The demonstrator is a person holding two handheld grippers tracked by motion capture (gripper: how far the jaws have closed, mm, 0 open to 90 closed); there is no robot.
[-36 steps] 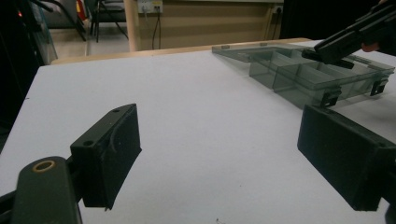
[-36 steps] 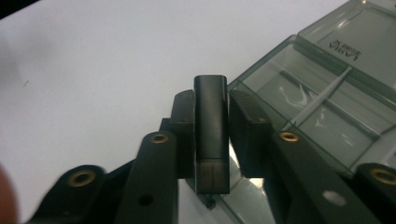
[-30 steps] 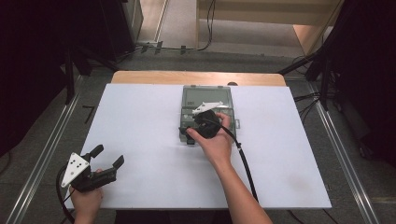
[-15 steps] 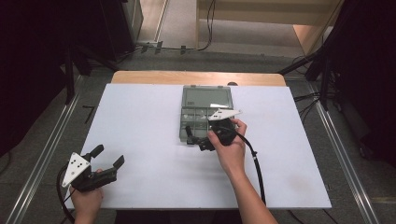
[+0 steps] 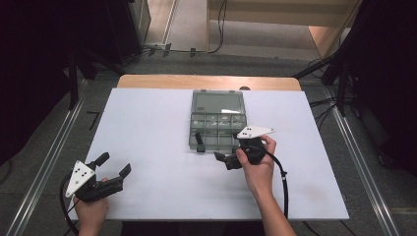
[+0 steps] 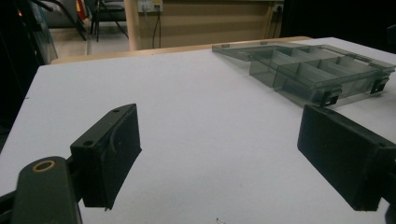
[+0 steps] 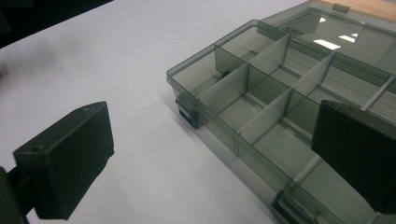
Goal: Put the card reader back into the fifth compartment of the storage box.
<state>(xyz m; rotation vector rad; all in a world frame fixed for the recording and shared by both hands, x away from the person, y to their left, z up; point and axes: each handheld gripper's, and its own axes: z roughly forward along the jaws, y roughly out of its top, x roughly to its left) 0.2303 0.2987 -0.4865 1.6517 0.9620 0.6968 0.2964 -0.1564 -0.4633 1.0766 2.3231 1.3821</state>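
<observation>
Item: compartment box (image 5: 218, 120), smoke-grey clear plastic, lid folded flat toward 12 o'clock, dividers exposed; compartments look empty in the right gripper view. Location: white table (image 5: 147, 123), slightly right of centre, long axis running 12 to 6 o'clock. Two black latches on the near edge, one (image 5: 199, 146) hanging down over the table.

Item: right gripper (image 5: 227, 160), jaws spread wide, nothing between them. Lies just beside the box's near right corner; the box sits at roughly 11 o'clock from it. In its own view the near wall and a latch (image 7: 188, 113) fall between the jaws. This is clearly the nearer hand.

Item: left gripper (image 5: 114, 168), jaws likewise apart and empty, at the table's near left corner, well apart from the box, which lies toward 2 o'clock.

Change from earlier frames: the right gripper has drawn back from over the box toward 6 o'clock, to the table just in front of it. The left gripper has stayed put.
</observation>
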